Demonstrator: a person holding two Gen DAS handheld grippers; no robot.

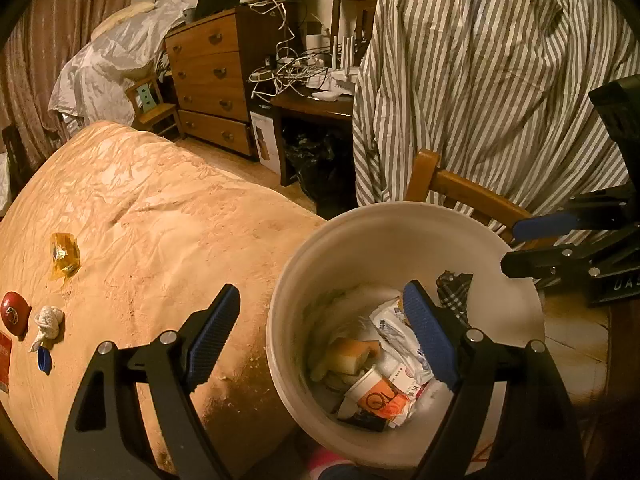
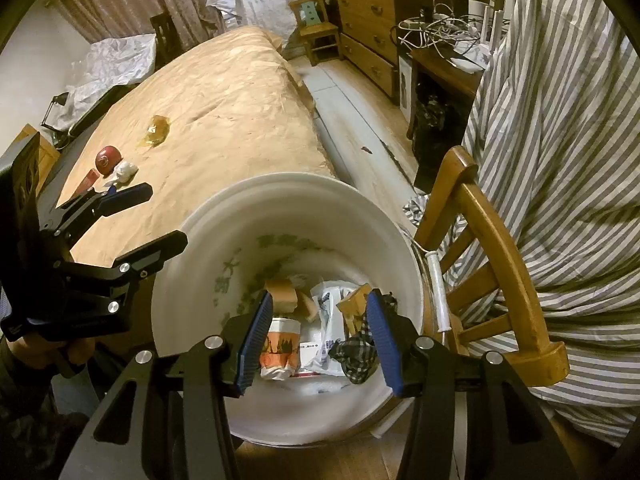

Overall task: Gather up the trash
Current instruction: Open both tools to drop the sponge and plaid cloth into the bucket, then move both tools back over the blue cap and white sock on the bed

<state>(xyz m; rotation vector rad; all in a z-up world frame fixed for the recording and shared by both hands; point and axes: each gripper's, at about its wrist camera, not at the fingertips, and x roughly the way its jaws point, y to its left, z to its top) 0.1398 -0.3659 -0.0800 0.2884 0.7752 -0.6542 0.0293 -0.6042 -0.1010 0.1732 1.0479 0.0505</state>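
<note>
A white bucket [image 1: 304, 264] [image 2: 188, 248] stands by the bed and holds trash: an orange paper cup [image 1: 378, 398] [image 2: 280, 346], bread pieces [image 1: 352, 354] [image 2: 282, 294], a white wrapper [image 1: 400, 340] [image 2: 330, 320] and a checked cloth [image 1: 454, 290] [image 2: 356, 354]. My left gripper [image 1: 322, 340] is open and empty over the bucket's near rim. My right gripper [image 2: 320, 342] is open and empty above the bucket's inside. On the bed lie a yellow wrapper [image 1: 64, 254] [image 2: 157, 130], a crumpled tissue [image 1: 48, 322] [image 2: 125, 170], a red round object [image 1: 15, 312] [image 2: 108, 159] and a blue cap [image 1: 44, 359].
A wooden chair [image 1: 460, 190] [image 2: 496, 248] draped with striped cloth [image 1: 480, 80] [image 2: 560, 160] stands right of the bucket. A chest of drawers [image 1: 212, 76] [image 2: 368, 12] and a desk with cables [image 1: 308, 100] stand across the floor. A red packet [image 1: 3, 360] lies at the bed's left edge.
</note>
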